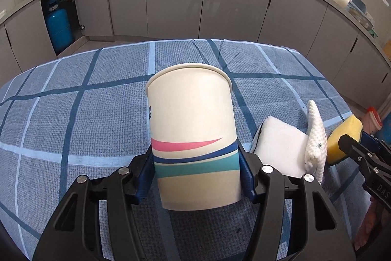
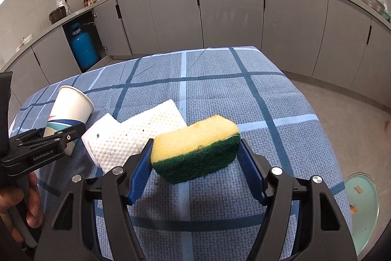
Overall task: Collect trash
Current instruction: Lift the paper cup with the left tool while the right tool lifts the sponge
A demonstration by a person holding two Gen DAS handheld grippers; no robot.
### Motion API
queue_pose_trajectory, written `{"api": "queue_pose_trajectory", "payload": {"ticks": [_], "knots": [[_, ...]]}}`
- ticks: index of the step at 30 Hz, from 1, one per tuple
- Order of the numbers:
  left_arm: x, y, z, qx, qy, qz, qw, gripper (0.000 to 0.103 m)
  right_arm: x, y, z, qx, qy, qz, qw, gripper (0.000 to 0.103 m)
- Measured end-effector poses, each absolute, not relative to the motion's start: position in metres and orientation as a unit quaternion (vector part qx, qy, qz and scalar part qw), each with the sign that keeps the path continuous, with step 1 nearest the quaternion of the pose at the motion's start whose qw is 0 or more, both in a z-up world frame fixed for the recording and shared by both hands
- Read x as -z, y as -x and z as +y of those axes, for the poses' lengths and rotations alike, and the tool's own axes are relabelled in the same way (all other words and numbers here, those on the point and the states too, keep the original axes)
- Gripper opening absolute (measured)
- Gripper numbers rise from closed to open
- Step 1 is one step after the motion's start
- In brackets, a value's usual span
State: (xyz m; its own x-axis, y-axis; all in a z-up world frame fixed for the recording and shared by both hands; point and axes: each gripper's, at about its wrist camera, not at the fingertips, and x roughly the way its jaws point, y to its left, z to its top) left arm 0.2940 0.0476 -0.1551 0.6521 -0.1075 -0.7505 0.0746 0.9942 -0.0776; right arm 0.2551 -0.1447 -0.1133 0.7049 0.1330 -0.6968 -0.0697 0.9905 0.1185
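Leftmost, the left gripper point(image 1: 195, 170) clamps a smooth paper cup point(image 1: 193, 138) near its base, the cup's long axis leaning away from the tool, rim forward, above the blue checked woven tablecloth point(image 1: 73, 114). Beside it on the cloth lie a dimpled white foam sponge point(image 2: 136, 136) and a white knitted cloth point(image 1: 316, 138), touching. Rightmost, the right gripper point(image 2: 195, 163) pinches a yellow sponge point(image 2: 195, 146) with a coarse green scouring face, long axis crosswise between the blue pads. A teal bin point(image 2: 364, 209) sits low beyond the table's right edge, likely nearer the right hand.
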Motion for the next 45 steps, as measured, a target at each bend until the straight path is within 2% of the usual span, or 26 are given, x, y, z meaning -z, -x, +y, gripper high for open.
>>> {"api": "queue_pose_trajectory", "payload": {"ticks": [10, 22, 30, 45], "knots": [[0.145, -0.285, 0.05, 0.038, 0.002, 0.401, 0.915, 0.058, 0.109, -0.246, -0.147, -0.051, -0.047, 0.371, 0.926, 0.067], [0.108, -0.257, 0.046, 0.033, -0.019, 0.37, 0.928, 0.058, 0.092, -0.22, -0.157, -0.053, -0.056, 0.35, 0.933, 0.067], [0.084, -0.24, 0.016, 0.052, -0.041, 0.346, 0.936, 0.058, 0.084, -0.197, -0.176, -0.045, -0.07, 0.34, 0.937, 0.067], [0.077, -0.217, -0.045, 0.107, -0.073, 0.336, 0.933, 0.058, 0.084, -0.167, -0.218, -0.023, -0.097, 0.329, 0.939, 0.067]]}}
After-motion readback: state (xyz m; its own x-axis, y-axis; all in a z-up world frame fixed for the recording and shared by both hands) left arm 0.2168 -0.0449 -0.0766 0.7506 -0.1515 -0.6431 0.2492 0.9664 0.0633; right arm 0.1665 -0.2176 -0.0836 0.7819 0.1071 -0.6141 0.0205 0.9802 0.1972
